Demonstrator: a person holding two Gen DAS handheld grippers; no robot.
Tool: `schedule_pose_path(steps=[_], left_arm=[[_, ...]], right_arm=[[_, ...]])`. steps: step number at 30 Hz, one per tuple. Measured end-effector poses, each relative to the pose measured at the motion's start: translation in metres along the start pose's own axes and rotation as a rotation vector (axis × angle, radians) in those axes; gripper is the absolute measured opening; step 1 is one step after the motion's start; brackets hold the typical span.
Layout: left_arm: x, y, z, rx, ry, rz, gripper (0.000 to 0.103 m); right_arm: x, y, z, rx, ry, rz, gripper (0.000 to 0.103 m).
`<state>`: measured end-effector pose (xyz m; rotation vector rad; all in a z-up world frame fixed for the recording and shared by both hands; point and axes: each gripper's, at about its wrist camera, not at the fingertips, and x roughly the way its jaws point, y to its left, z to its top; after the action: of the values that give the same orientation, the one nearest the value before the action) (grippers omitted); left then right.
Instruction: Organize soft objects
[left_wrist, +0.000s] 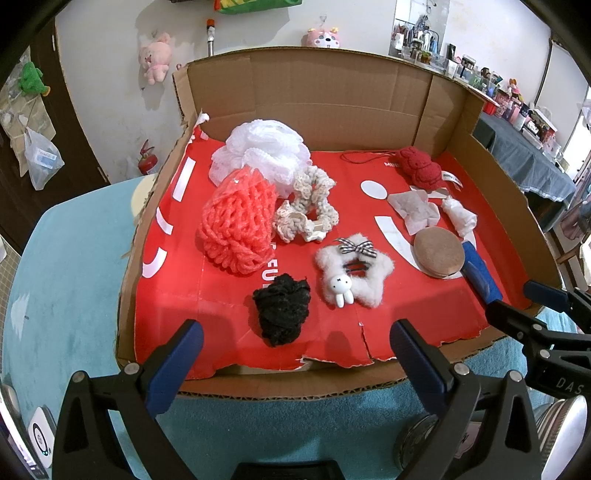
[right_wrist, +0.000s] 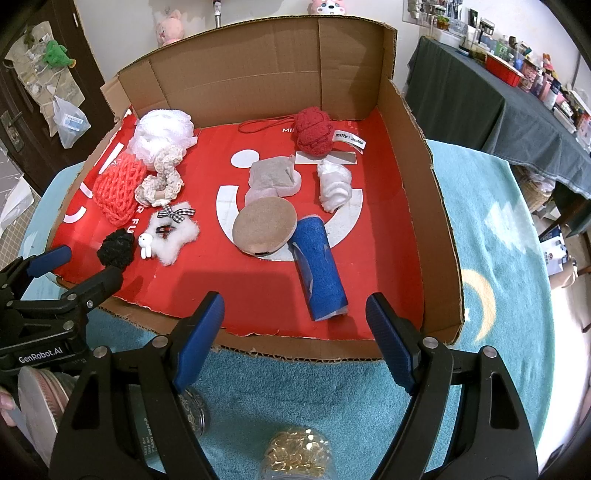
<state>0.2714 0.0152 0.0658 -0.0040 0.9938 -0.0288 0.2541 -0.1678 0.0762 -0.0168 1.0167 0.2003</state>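
Both grippers hover at the box's (right_wrist: 417, 122) open front, jaws apart, empty — left gripper (left_wrist: 295, 354), right gripper (right_wrist: 295, 332). Soft items lie inside: blue roll (right_wrist: 319, 266) nearest my right gripper, black scrunchie (left_wrist: 282, 314) nearest my left. I would enter over the low front edge — side walls crowd the flanks.

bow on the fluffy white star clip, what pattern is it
Black-and-white gingham check on the bow; left wrist view shows it best.

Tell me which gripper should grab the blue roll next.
Right. The blue roll lies just ahead of the open right gripper; the left gripper, also open, faces the black scrunchie instead.
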Motion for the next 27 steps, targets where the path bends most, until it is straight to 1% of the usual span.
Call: schedule_pose_path(steps=[27], left_arm=[[-0.0011,0.0003,0.0000,-0.003,-0.006,-0.002,0.103]], right_arm=[[-0.0002,-0.0001,0.0011,-0.001,-0.003,-0.006,0.079]])
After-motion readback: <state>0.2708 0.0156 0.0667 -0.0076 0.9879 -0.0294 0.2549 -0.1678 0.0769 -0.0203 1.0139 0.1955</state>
